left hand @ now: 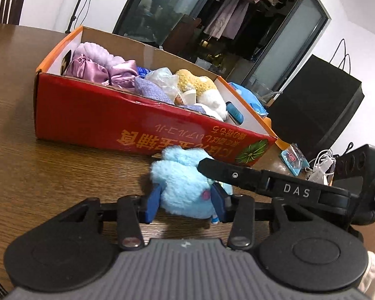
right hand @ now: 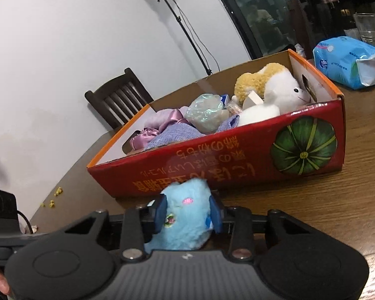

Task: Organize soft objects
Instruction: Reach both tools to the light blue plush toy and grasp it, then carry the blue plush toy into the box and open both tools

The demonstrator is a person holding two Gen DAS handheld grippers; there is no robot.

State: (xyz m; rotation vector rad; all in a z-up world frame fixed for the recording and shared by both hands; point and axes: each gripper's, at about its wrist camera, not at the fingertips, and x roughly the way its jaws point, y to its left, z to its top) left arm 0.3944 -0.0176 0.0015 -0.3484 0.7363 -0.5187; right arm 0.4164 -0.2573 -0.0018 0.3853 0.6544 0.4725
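A fluffy light-blue plush toy (left hand: 180, 182) lies on the wooden table just in front of a red and orange cardboard box (left hand: 100, 122). My left gripper (left hand: 186, 205) is shut on it, both blue pads pressed into its fur. One black finger of the right gripper (left hand: 227, 172) reaches onto the toy from the right. In the right wrist view the same blue plush toy (right hand: 185, 192) is squeezed between the pads of my right gripper (right hand: 188, 212). The box (right hand: 212, 155) holds a yellow and white plush (right hand: 275, 87), purple satin pouches (right hand: 147, 135), lilac cloth and a clear bag.
A blue tissue pack (right hand: 347, 62) and a glass (right hand: 370, 27) stand behind the box on the right. A black paper bag (left hand: 317, 105), a small snack packet (left hand: 293, 158) and white cables (left hand: 322, 165) lie past the box's end. A dark chair (right hand: 120, 97) stands at the table's far side.
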